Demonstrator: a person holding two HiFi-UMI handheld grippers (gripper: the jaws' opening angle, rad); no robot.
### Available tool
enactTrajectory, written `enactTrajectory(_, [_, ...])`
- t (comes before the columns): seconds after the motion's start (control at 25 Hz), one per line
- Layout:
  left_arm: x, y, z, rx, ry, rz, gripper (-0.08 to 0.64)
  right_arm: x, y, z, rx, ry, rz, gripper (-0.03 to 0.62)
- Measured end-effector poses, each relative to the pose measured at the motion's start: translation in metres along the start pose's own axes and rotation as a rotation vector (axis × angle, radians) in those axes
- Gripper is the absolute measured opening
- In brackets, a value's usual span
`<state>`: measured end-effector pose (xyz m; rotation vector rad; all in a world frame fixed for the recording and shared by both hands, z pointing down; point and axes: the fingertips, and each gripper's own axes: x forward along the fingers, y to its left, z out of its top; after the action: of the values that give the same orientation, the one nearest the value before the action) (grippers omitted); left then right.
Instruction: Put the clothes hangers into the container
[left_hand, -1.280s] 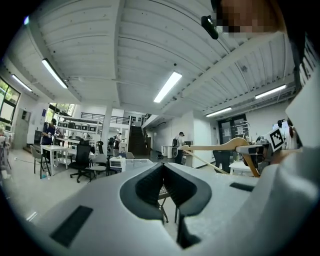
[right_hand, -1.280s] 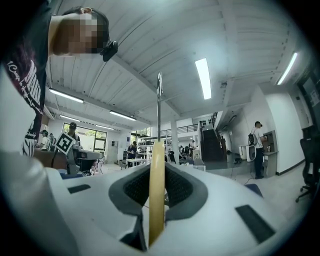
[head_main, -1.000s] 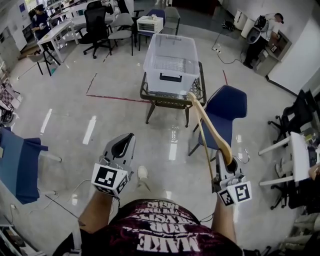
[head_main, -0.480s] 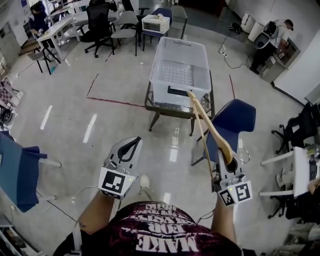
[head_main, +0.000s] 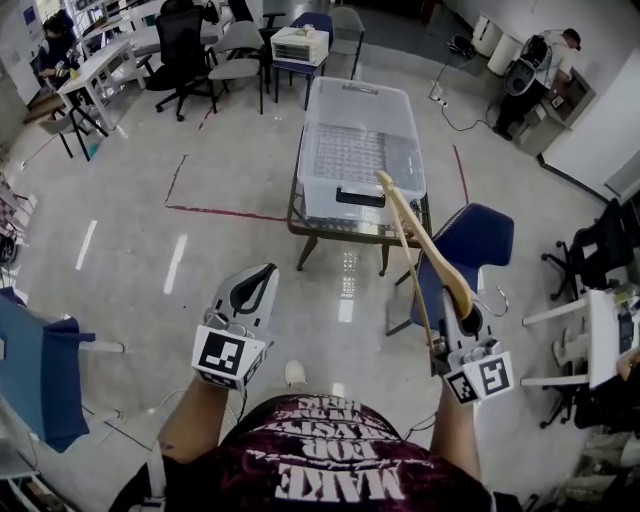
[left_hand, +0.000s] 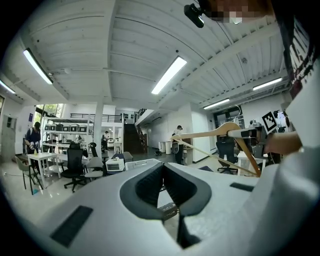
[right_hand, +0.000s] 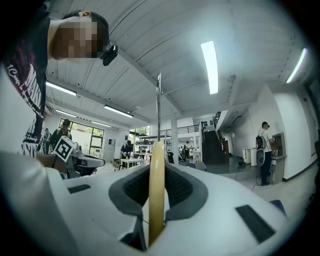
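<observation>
the person stands on the glossy pale floor with a tool in each hand, both held out level. the right gripper (head_main: 464, 322) has its jaws clamped on a pale wooden clothes hanger (head_main: 432, 252); in the right gripper view the wood (right_hand: 156, 190) sits edge-on between the dark pads, pinched from both sides, with its thin metal hook (right_hand: 158, 102) rising straight above. from overhead the hanger reaches out away from the person, in the air, and its far tip overlaps the near right corner of the clear plastic storage container (head_main: 322, 195). that container sits on a low dark metal-framed table (head_main: 303, 250) ahead of the person, and i can see nothing inside it. the hanger is in the grip, not in the container.

the left gripper (head_main: 258, 280) has its jaws together with nothing between them; the left gripper view shows the two pads (left_hand: 150, 185) meeting along one line. it is held well apart from the right one. a blue chair (head_main: 482, 238) stands just to the right of the table, under the hanger.
</observation>
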<state>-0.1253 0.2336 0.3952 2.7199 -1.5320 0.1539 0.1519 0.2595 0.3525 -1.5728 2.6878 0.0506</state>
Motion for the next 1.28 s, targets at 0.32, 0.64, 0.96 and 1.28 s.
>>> enactTrajectory(0.32, [0.021, 0.029, 0.003, -0.068, -0.013, -0.048, 0.006, 0.042, 0.013, -0.001, 0.007, 0.021, 0.009, 0.058])
enactTrajectory(0.64, [0.027, 0.038, -0.003, -0.092, -0.004, -0.074, 0.006, 0.046, 0.023, 0.002, -0.019, 0.041, 0.006, 0.058])
enactTrajectory(0.96, [0.035, 0.033, -0.011, -0.054, 0.009, -0.081, 0.006, 0.049, 0.014, -0.004, 0.030, 0.015, -0.021, 0.058])
enactTrajectory(1.28, [0.068, 0.025, -0.018, -0.049, 0.038, -0.086, 0.006, 0.072, -0.017, -0.014, 0.069, 0.009, 0.009, 0.058])
